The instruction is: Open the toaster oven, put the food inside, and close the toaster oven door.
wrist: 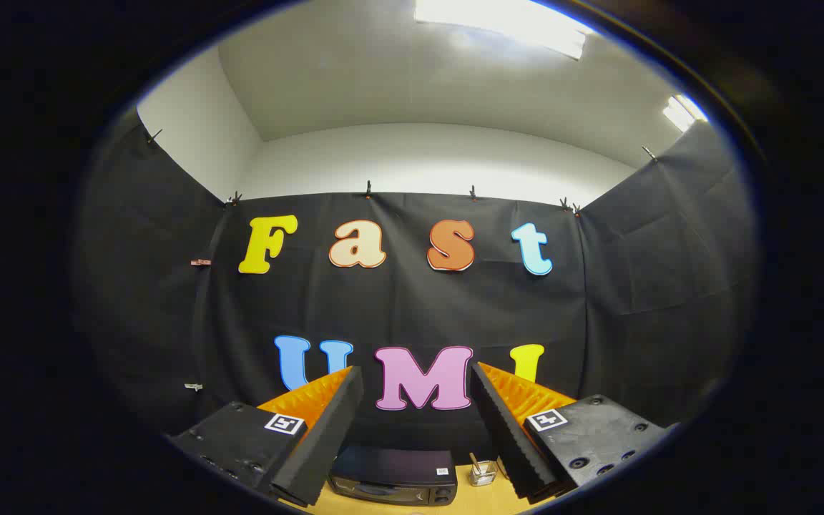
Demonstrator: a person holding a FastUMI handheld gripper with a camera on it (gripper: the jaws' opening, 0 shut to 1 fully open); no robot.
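Observation:
My gripper (415, 379) is held high and stands open, with nothing between its fingers. Far below, seen through the gap between the fingers, a dark toaster oven (394, 476) sits on a wooden table (480, 499), its door shut. A small clear glass container (483, 473) with something stuck upright in it stands just right of the oven, close to the right finger (499, 422). I cannot make out any food.
The booth's black cloth wall (412, 307) rises behind the oven and wraps around both sides. Above it are a white room wall and ceiling lights (505, 21).

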